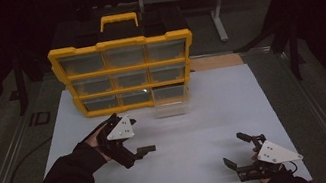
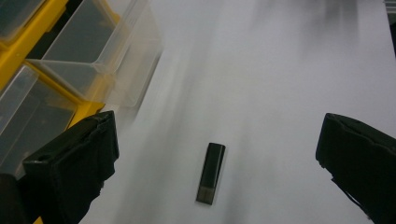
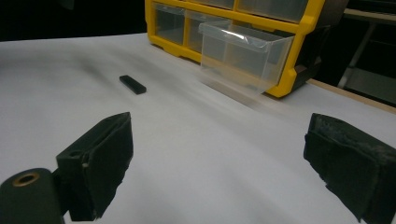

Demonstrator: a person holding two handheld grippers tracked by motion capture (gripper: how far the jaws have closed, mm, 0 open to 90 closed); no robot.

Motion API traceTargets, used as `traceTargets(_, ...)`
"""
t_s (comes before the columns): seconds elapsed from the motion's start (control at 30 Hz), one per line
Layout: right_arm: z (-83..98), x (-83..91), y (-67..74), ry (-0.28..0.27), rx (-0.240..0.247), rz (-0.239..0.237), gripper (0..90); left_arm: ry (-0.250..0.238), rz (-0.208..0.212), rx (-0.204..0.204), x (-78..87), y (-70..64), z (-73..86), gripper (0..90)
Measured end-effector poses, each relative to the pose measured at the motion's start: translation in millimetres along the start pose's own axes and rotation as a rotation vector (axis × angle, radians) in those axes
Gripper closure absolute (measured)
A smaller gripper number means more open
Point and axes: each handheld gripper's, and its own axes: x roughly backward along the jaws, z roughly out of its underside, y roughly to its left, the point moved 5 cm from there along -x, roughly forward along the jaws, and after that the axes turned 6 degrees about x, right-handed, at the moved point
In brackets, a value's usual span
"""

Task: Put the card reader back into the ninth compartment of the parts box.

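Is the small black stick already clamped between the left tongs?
No, the small black stick lies flat on the white table, apart from both jaws of the open left tongs.

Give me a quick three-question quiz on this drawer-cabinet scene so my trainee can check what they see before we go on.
1. True or false: the small black stick lies flat on the white table, between the open jaws of the left gripper and untouched by them.
2. Which drawer of the yellow cabinet is pulled out?
A. top left
B. middle
C. bottom right
3. Fill in: the right gripper holds ____.

Key
1. True.
2. C: the clear drawer sticks out of the bottom row at the right end.
3. Nothing; its jaws stand wide apart over bare table.
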Motion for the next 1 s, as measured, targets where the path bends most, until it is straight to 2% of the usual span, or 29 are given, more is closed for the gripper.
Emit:
traceTargets(0.37, 0.3, 0.4, -0.2, 0.001, -0.009, -0.004, 8.4, 0.126, 0.015, -0.017, -17.8, 2.1, 0.8, 0.5)
traceTargets(0.43, 0.5, 0.1, -0.1, 0.001, -0.01, -0.003, 8.4, 0.15, -0.011, -0.033, -21.1, 2.1, 1.7, 0.5)
traceTargets(0.53, 0.5, 0.3, -0.3, 0.002, -0.008, -0.004, 8.4, 0.182, 0.041, -0.042, -24.0, 0.3, 3.1, 0.5)
traceTargets(0.63, 0.7, 0.3, -0.5, 0.003, -0.006, -0.004, 8.4, 0.212, 0.059, -0.04, -27.4, 0.2, 4.4, 0.5)
traceTargets(0.73, 0.5, -0.1, -0.4, 0.0, -0.01, -0.001, 8.4, 0.255, 0.042, -0.05, -32.1, 1.8, 6.9, 0.5)
traceTargets(1.0, 1.0, -0.2, -0.5, 0.003, -0.01, -0.002, 8.4, 0.317, 0.069, -0.047, -38.8, 3.4, 11.8, 0.5)
